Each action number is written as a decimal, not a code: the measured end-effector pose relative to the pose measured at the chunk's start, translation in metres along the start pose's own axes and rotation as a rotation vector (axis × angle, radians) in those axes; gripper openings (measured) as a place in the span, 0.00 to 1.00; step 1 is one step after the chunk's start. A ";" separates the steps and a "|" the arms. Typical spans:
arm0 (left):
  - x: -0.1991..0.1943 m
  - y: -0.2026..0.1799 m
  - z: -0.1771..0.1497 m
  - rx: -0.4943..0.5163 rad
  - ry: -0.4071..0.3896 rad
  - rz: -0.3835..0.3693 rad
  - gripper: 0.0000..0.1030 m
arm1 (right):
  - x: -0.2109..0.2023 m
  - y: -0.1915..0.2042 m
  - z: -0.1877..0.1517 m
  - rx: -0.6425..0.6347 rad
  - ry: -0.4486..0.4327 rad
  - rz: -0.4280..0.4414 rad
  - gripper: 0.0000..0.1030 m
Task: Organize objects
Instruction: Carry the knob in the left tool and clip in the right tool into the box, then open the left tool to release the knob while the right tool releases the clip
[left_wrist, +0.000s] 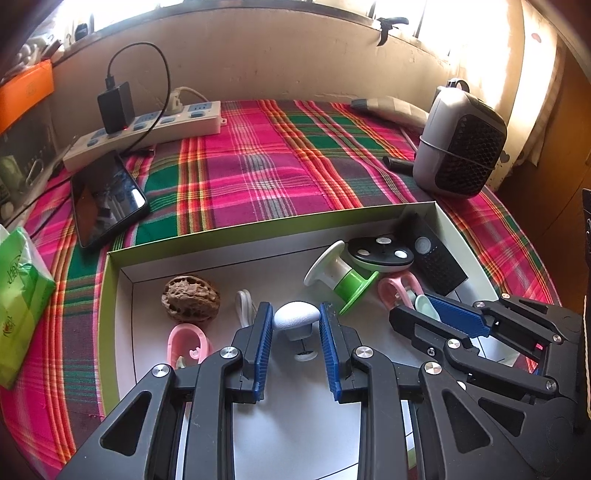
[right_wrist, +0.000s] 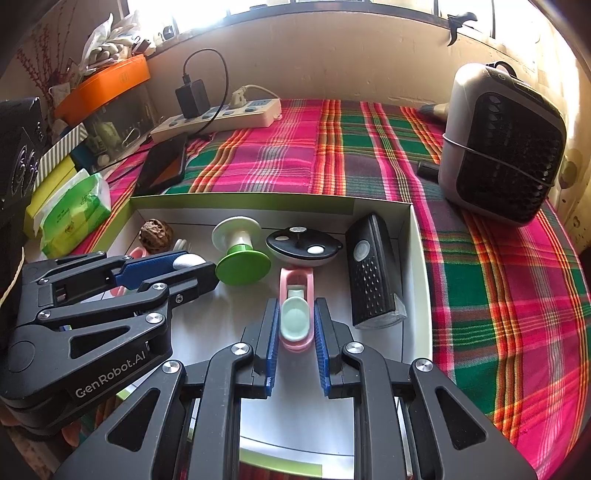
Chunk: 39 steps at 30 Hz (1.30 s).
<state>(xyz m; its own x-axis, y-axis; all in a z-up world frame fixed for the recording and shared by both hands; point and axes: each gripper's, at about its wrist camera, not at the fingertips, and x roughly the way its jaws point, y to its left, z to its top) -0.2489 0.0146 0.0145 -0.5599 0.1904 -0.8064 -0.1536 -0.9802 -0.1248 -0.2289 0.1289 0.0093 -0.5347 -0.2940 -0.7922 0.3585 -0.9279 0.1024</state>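
Left wrist view: the left tool (left_wrist: 296, 325) pointed steeply down into a shallow white box (left_wrist: 258, 225) with a green outer rim, set on a desk under a plaid cloth (left_wrist: 258, 155). Its blue pads (left_wrist: 263, 332) pinched a white mushroom-shaped knob (left_wrist: 296, 317) by its domed cap, the thin stem and small foot hanging just below between the jaws. A walnut (left_wrist: 191, 298) lay just left of the tool, a pink clip (left_wrist: 186, 339) nearer the left finger. To the right, the right tool (left_wrist: 436, 314) reached in at a slant beside a green-and-white spool (left_wrist: 341, 275), a black-topped disc (left_wrist: 382, 253) and a black remote-like device (left_wrist: 434, 258).

Right wrist view: the right tool (right_wrist: 296, 325) also angled down into the box (right_wrist: 417, 258), its pads (right_wrist: 272, 332) pressed against a pink holder carrying a pale green scoop (right_wrist: 295, 321), which sat squarely between the jaws and stretched forward toward the disc (right_wrist: 303, 243). The black device (right_wrist: 373, 273) lay just right of the tool, the spool (right_wrist: 240, 254) ahead to the left. The left tool (right_wrist: 184, 264) came in from the left with the white knob (right_wrist: 188, 261) gripped at its tip. A grey fan heater (right_wrist: 502, 144) stood on the cloth (right_wrist: 332, 155) beyond the box.
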 end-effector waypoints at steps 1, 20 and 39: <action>0.000 0.000 0.000 0.000 0.000 0.000 0.23 | 0.000 0.000 0.000 0.001 -0.001 0.002 0.18; -0.003 0.002 -0.001 -0.017 0.008 0.011 0.27 | -0.008 0.004 -0.003 -0.003 -0.024 -0.026 0.28; -0.023 0.003 -0.012 -0.023 -0.017 0.006 0.29 | -0.023 0.003 -0.011 0.035 -0.049 -0.046 0.40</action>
<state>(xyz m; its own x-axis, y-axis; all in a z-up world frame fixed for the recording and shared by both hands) -0.2265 0.0066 0.0256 -0.5744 0.1852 -0.7973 -0.1314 -0.9823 -0.1335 -0.2073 0.1355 0.0208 -0.5873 -0.2608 -0.7661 0.3062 -0.9479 0.0880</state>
